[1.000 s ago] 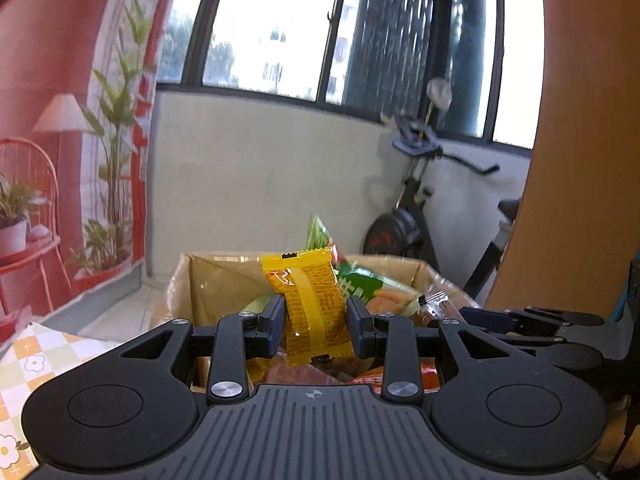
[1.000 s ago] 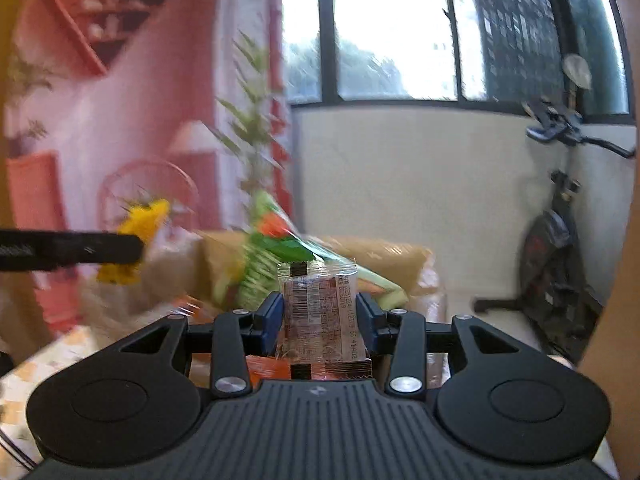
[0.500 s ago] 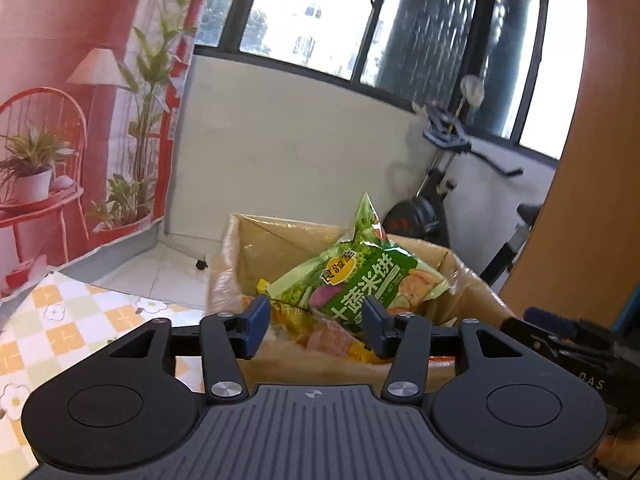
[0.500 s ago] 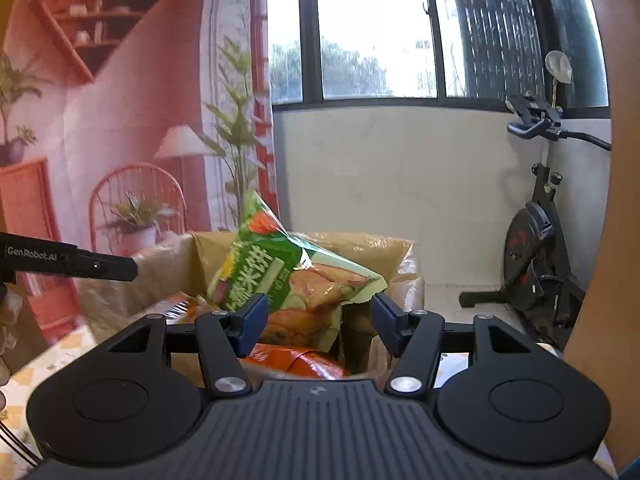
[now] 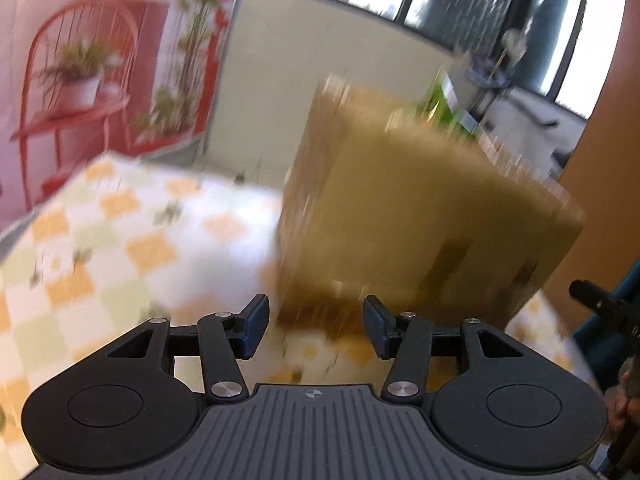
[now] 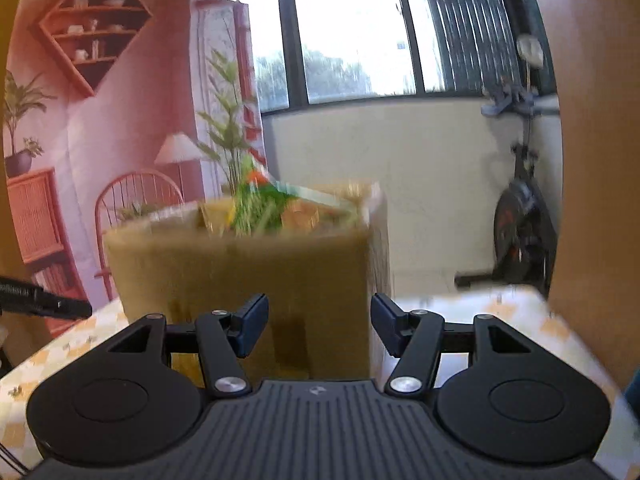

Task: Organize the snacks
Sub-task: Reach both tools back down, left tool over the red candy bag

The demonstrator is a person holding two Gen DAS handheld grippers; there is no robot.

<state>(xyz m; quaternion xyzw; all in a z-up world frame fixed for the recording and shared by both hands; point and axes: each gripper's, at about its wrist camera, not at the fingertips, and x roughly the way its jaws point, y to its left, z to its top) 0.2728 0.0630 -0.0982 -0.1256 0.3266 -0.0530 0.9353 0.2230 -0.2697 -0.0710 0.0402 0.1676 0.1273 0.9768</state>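
In the left wrist view, the left tool (image 5: pixel 316 326) stands with its jaws apart and nothing between them; the opening came earlier in the last second and has since held steady. Ahead of its fingers, motion-blurred, a brown cardboard box (image 5: pixel 420 216) sits on the counter (image 5: pixel 132 240), which is covered by a cloth checked in orange, pale green and white. A green snack bag (image 5: pixel 442 106) pokes up above the far rim of the box. At the right edge, part of the right tool (image 5: pixel 600 308) shows as a dark bar.

In the right wrist view, the right tool (image 6: pixel 319 326) also has its jaws parted and holds nothing; they too opened earlier in the last second and are now steady. The cardboard box (image 6: pixel 248 272) stands just beyond its fingers on the counter (image 6: pixel 480 304), and the snacks (image 6: pixel 260 204) fill it to the top, with a green packet rising above the rim, blurred. An exercise bike (image 6: pixel 520 216) stands by the wall on the right. At the left edge, a black finger of the left tool (image 6: pixel 44 304) reaches in.
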